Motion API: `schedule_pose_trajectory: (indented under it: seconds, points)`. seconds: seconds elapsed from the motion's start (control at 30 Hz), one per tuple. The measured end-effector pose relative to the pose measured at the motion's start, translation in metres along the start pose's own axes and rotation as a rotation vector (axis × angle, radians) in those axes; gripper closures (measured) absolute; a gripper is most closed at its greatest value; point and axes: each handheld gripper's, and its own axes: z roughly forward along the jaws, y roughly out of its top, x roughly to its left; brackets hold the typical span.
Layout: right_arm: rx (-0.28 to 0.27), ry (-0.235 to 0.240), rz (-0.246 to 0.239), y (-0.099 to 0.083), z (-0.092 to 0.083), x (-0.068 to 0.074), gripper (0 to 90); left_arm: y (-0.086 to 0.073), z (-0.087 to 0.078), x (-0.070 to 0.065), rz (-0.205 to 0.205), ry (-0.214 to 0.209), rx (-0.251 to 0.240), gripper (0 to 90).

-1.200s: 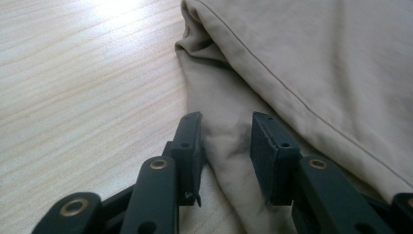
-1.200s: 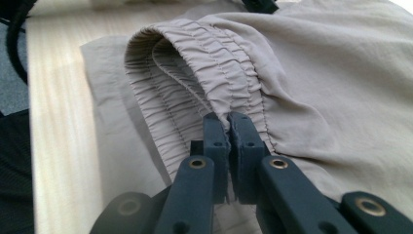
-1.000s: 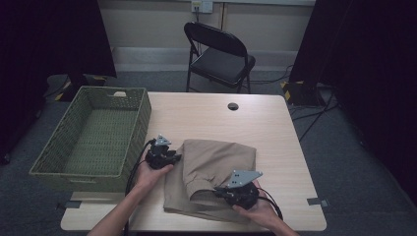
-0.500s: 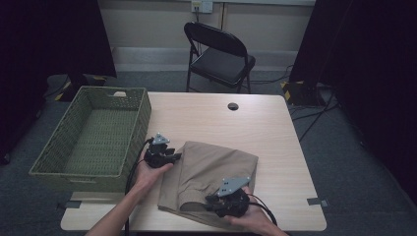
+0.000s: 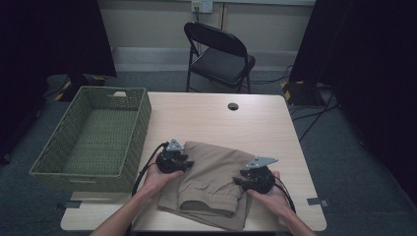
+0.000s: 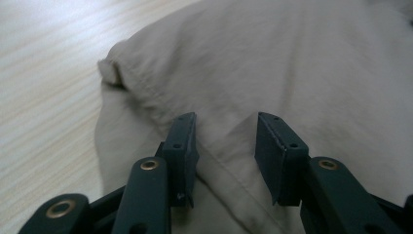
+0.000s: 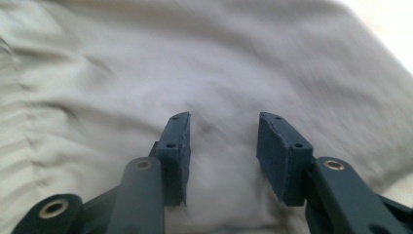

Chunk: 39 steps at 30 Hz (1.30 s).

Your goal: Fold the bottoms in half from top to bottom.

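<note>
A folded khaki garment (image 5: 214, 169) lies on the near half of the wooden table (image 5: 221, 123). My left gripper (image 5: 186, 164) is at its left edge, jaws apart over a seam of the cloth (image 6: 292, 58); its jaws (image 6: 226, 131) have just been opening a little and do not pinch the fabric. At the garment's right edge is my right gripper (image 5: 237, 181). Its jaws (image 7: 224, 131) have just been opening and stand apart above the flat cloth (image 7: 195, 63), with nothing gripped.
A green woven basket (image 5: 93, 132) stands on the table's left end, close to the left hand. A black folding chair (image 5: 221, 54) is behind the table. A round cable hole (image 5: 233, 106) sits at the far middle of the top.
The right gripper went left over the garment, then drew back to its right edge with its jaws opened off the cloth. The left gripper stayed at the left edge.
</note>
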Motion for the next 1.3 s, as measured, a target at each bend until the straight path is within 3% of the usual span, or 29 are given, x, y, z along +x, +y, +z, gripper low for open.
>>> schedule_pose_trajectory:
  seconds: [0.17, 0.2, 0.47, 0.5, 0.57, 0.63, 0.67, 0.7, 0.73, 0.83, 0.9, 0.93, 0.97, 1.0, 1.17, 1.27, 1.3]
  points:
    - [0.015, -0.029, -0.018, -0.004, 0.003, -0.007, 53.9, 0.000, 0.001, -0.001, -0.002, 0.016, 0.012, 60.1]
    - [0.007, -0.036, -0.019, -0.004, 0.004, -0.012, 53.7, -0.001, -0.001, -0.002, 0.016, 0.017, 0.020, 60.1]
    - [-0.003, -0.035, -0.003, -0.002, 0.007, -0.031, 51.7, -0.010, -0.013, -0.013, -0.007, -0.043, 0.046, 60.7]
    - [-0.008, -0.034, -0.001, -0.001, 0.008, -0.033, 51.3, -0.010, -0.016, -0.013, -0.001, -0.045, 0.040, 60.7]
    - [-0.008, -0.037, 0.000, -0.001, 0.008, -0.031, 49.0, -0.005, -0.021, -0.014, -0.032, -0.051, -0.017, 59.7]
    - [-0.007, -0.040, -0.004, -0.001, 0.008, -0.029, 48.8, -0.001, -0.022, -0.015, -0.023, -0.056, -0.033, 60.3]
    - [-0.004, -0.045, -0.011, 0.000, 0.008, -0.028, 48.6, 0.009, -0.024, -0.021, -0.004, -0.078, -0.085, 62.0]
    - [-0.004, -0.045, -0.011, 0.000, 0.008, -0.028, 48.6, 0.009, -0.024, -0.021, -0.004, -0.078, -0.085, 64.0]
    - [-0.003, -0.043, -0.008, 0.000, 0.009, -0.029, 48.4, 0.017, -0.021, -0.027, 0.001, -0.114, -0.096, 65.4]
    - [-0.002, -0.047, -0.013, 0.000, 0.009, -0.028, 48.4, 0.024, -0.014, -0.038, 0.037, -0.166, -0.101, 72.7]
    - [0.000, -0.048, -0.012, 0.000, 0.009, -0.028, 48.4, 0.025, -0.010, -0.043, 0.054, -0.185, -0.089, 75.6]
    - [0.000, -0.046, -0.009, 0.000, 0.009, -0.028, 48.3, 0.025, 0.000, -0.051, 0.089, -0.221, -0.057, 76.9]
    - [0.000, -0.046, -0.007, 0.000, 0.009, -0.028, 48.3, 0.025, 0.000, -0.051, 0.089, -0.221, -0.057, 77.4]
    - [0.000, -0.045, -0.006, 0.000, 0.009, -0.028, 48.2, 0.024, 0.010, -0.059, 0.114, -0.230, -0.024, 77.1]
    - [0.004, -0.046, -0.007, 0.001, 0.008, -0.027, 47.4, 0.014, 0.026, -0.063, 0.098, -0.197, 0.027, 71.9]
    - [0.010, -0.028, 0.000, 0.003, 0.008, -0.028, 46.2, 0.012, 0.028, -0.061, 0.085, -0.191, 0.016, 72.4]
    - [0.011, -0.023, 0.003, 0.003, 0.007, -0.028, 45.9, 0.012, 0.028, -0.063, 0.100, -0.179, 0.020, 72.3]
